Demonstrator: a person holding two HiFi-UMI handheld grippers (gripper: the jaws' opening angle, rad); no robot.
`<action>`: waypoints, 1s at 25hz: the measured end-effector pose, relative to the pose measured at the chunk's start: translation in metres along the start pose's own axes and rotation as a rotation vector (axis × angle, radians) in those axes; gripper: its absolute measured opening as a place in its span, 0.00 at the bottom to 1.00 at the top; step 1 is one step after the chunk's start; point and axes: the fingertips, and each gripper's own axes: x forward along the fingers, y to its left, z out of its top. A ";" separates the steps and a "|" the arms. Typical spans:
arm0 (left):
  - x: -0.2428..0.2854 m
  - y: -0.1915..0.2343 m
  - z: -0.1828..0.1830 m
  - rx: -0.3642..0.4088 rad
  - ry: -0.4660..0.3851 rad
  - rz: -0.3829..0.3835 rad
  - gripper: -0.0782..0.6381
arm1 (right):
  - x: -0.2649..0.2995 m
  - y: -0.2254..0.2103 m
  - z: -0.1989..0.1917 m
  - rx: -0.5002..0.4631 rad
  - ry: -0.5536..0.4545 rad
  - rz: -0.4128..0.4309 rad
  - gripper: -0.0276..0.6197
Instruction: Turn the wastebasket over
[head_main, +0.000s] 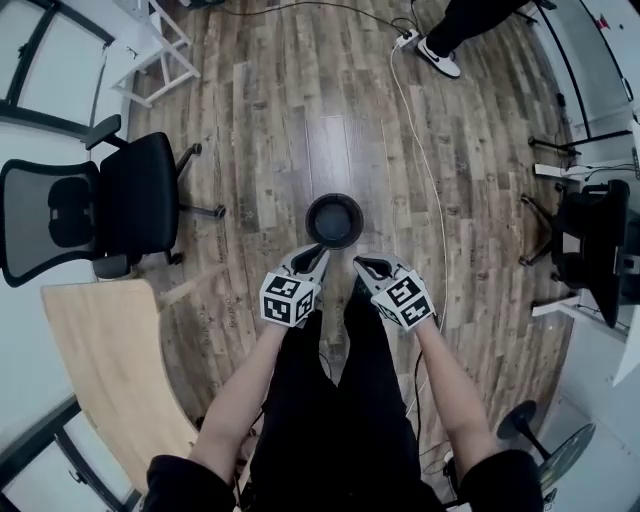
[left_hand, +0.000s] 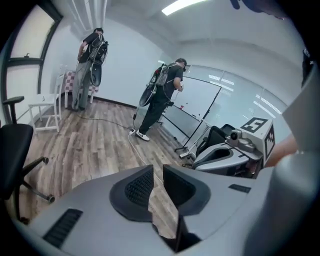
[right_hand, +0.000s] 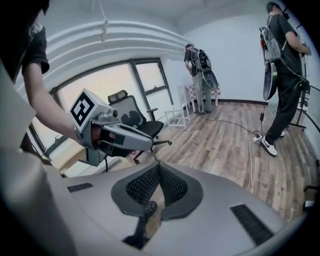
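No words, numbers or brand names can be read. The only printed signs are black-and-white square markers (head_main: 288, 300) on the left tool (head_main: 318, 250) and the right tool (head_main: 362, 264).

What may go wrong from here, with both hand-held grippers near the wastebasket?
1. The wastebasket is round and may slip or roll when gripped.
2. A white cable lies on the floor to its right; a rolling basket might catch it.
3. The right hand-held gripper is shut and holds nothing; it must open first.

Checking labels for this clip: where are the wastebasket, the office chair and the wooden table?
wastebasket (head_main: 334, 221), head view, its dark middle.
office chair (head_main: 140, 195), head view, the seat.
wooden table (head_main: 110, 365), head view, bare top.
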 end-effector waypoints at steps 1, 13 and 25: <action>-0.011 -0.011 0.011 0.015 -0.010 -0.006 0.21 | -0.013 0.005 0.012 0.005 -0.026 -0.006 0.09; -0.115 -0.087 0.129 0.163 -0.201 -0.138 0.13 | -0.107 0.049 0.138 0.008 -0.284 -0.149 0.09; -0.178 -0.082 0.174 0.205 -0.276 -0.198 0.13 | -0.134 0.088 0.193 0.105 -0.466 -0.318 0.09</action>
